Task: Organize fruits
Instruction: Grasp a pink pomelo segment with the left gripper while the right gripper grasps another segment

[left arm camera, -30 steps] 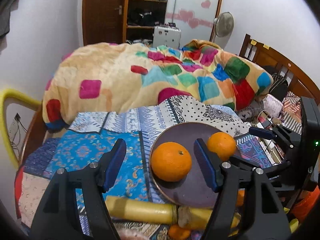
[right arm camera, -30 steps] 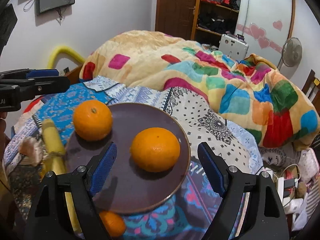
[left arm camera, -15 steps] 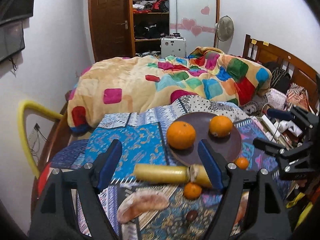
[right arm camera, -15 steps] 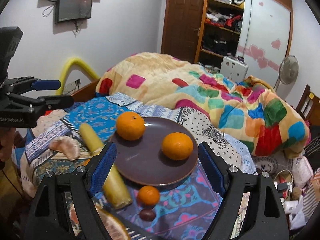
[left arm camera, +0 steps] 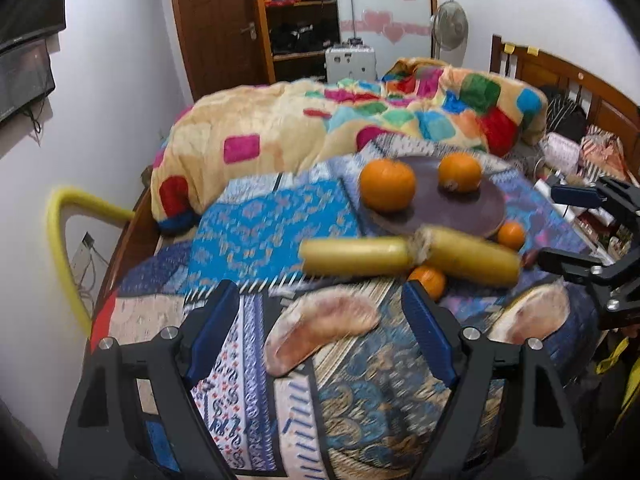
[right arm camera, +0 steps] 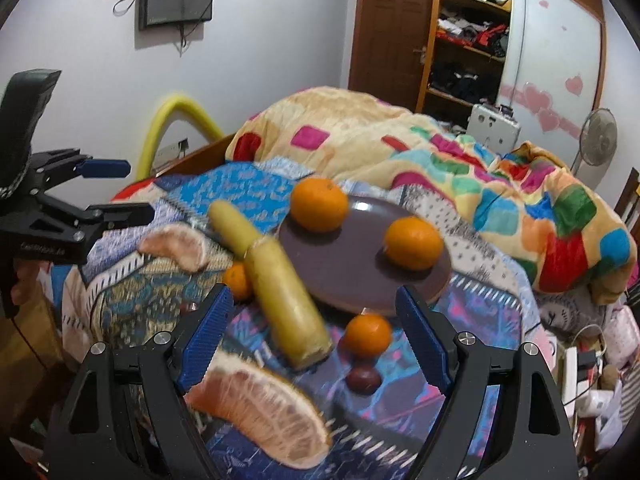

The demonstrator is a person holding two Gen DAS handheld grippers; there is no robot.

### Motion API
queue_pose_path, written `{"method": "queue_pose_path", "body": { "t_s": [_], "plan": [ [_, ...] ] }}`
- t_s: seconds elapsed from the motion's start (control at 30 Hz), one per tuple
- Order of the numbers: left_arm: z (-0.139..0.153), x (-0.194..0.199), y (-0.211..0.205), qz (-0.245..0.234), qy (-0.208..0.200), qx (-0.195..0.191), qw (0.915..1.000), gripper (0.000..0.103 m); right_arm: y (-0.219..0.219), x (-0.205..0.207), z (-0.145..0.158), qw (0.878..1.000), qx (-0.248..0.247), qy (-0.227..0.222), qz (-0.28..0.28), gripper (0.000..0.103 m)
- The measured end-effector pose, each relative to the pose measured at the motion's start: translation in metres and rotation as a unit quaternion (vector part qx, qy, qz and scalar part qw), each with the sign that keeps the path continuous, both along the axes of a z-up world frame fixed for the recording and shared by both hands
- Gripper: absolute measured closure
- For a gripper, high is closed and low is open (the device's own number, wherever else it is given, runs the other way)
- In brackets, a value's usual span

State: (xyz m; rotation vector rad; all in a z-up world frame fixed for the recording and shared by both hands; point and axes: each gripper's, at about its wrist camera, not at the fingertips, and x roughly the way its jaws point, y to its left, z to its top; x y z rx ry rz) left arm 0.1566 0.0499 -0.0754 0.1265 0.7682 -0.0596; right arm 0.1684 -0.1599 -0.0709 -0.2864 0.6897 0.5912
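Both your grippers are spread wide with nothing between the pads. Your left gripper [left arm camera: 320, 328] hangs above the near end of the cloth, over a pale pomelo wedge [left arm camera: 320, 326]. Your right gripper [right arm camera: 316, 336] sits over the other near corner, with a second pomelo wedge [right arm camera: 260, 412] just under its left pad.

Fruit: two big oranges sit on the dark brown plate [right arm camera: 352, 272]. One orange [right arm camera: 319, 204] is at the plate's far left rim, the other orange [right arm camera: 414, 243] toward its right side; they are apart, not touching. Off the plate there is a long yellow fruit [right arm camera: 276, 280], banana-like, which looks like two pieces end to end with a ragged joint; it lies along the plate's near-left edge, and you cannot tell whether it touches the rim. A small mandarin [right arm camera: 368, 335] lies just in front of the plate, and another small mandarin [right arm camera: 238, 280] is tucked beside the yellow fruit. A small dark round fruit [right arm camera: 363, 378] sits right below the front mandarin. Both views are motion-blurred.

Surface: a patterned blue patchwork cloth [left arm camera: 256, 224] over a bed. Behind it is a heaped blanket [left arm camera: 288, 124], cream with coloured squares. Room: white walls, a brown door [right arm camera: 390, 32], an open wardrobe [right arm camera: 468, 44] full of clothes, a standing fan [right arm camera: 598, 142], a wall screen [right arm camera: 178, 0], a yellow foam tube [left arm camera: 60, 248] at the bed edge, and a wooden headboard [left arm camera: 572, 80].
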Motion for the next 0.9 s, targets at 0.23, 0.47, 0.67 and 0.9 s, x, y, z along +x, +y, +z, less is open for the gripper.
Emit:
{"method": "queue_pose_path", "body": {
  "t_s": [0.23, 0.47, 0.67, 0.9],
  "plan": [
    [-0.044, 0.007, 0.02, 0.003, 0.044, 0.021, 0.9988, 0.019, -0.013, -0.02, -0.029, 0.999, 0.001, 0.05, -0.003, 0.022],
    [-0.068, 0.013, 0.032, -0.006, 0.057, 0.014, 0.9983, 0.028, -0.014, -0.037, -0.04, 0.998, -0.012, 0.066, 0.006, 0.021],
    [-0.071, 0.015, 0.031, -0.028, 0.057, -0.013, 0.9979, 0.046, -0.006, -0.035, -0.051, 0.997, -0.033, 0.073, 0.017, 0.021],
    [-0.068, 0.003, 0.028, -0.025, 0.059, -0.015, 0.9978, 0.069, -0.012, -0.028, -0.053, 0.997, -0.013, 0.076, 0.008, 0.024]
  ]
}}
